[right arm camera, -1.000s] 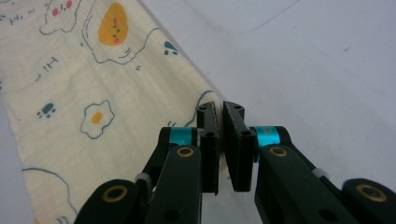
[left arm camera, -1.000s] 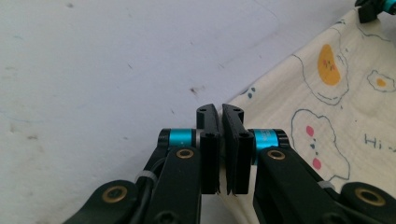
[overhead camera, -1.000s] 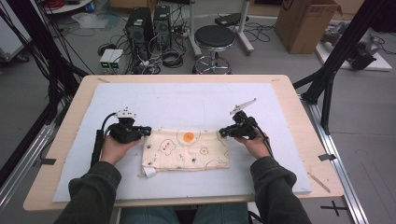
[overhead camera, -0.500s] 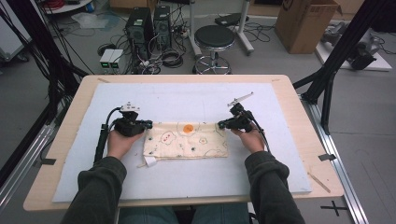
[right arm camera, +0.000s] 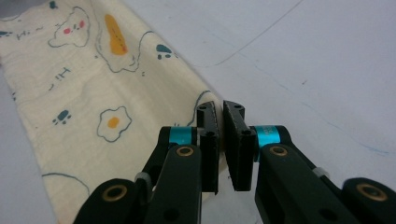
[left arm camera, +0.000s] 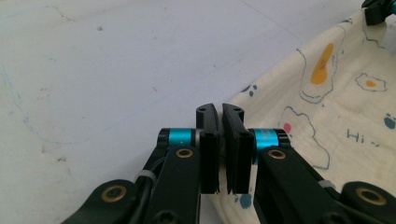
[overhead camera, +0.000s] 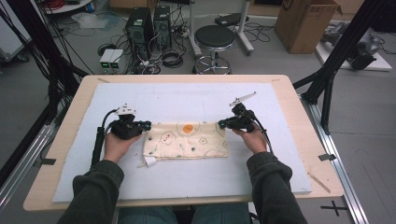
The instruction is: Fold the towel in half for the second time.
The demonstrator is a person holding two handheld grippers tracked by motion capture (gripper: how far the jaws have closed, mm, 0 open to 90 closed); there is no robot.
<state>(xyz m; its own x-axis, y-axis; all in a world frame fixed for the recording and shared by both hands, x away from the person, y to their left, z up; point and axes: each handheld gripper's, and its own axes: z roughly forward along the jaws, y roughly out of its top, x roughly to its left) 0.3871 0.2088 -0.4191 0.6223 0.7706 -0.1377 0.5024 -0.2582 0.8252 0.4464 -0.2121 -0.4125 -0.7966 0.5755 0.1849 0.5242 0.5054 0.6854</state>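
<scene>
White foam mat is carrying the egg-print cloth | you are pinching its far corners, left gripper and right gripper clamped | cloth has been drawn away from you, flattening into a folded strip.

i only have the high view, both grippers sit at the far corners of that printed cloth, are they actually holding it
Observer: Yes. In the left gripper view the left gripper is shut on the cloth at its corner.
Operator: and the right one
Observer: Same. In the right gripper view the right gripper pinches the cloth's edge, jaws nearly together.
Operator: what's printed near the right jaws
Observer: A fried egg with a yellow yolk, just left of the jaws.
</scene>
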